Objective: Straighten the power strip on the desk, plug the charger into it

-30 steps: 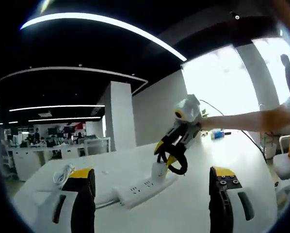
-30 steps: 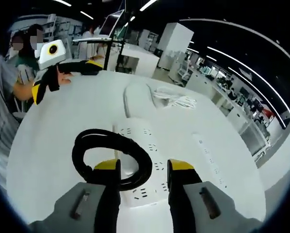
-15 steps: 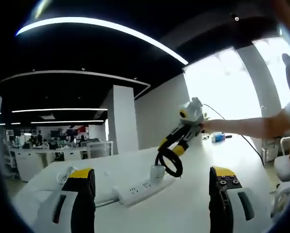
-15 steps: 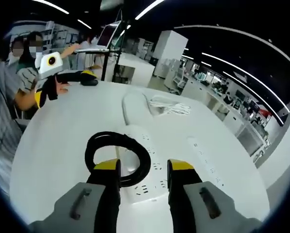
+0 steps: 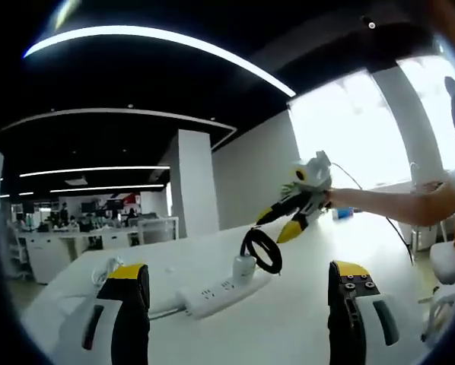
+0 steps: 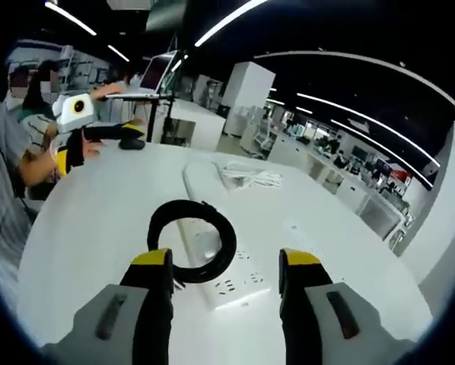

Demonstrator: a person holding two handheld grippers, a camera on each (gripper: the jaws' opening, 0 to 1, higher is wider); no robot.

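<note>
My right gripper hangs above the power strip, jaws spread and holding nothing, because the charger already sits upright in a socket near the strip's end, its black cable loop draped over the top. From my left gripper view, the right gripper floats just clear of that loop, so I judge the plug seated. My left gripper waits with its jaws wide and nothing between them, well back on the white desk, leaving room. A coiled white cord lies farther off, apart from the strip. I judge the strip straight enough.
</note>
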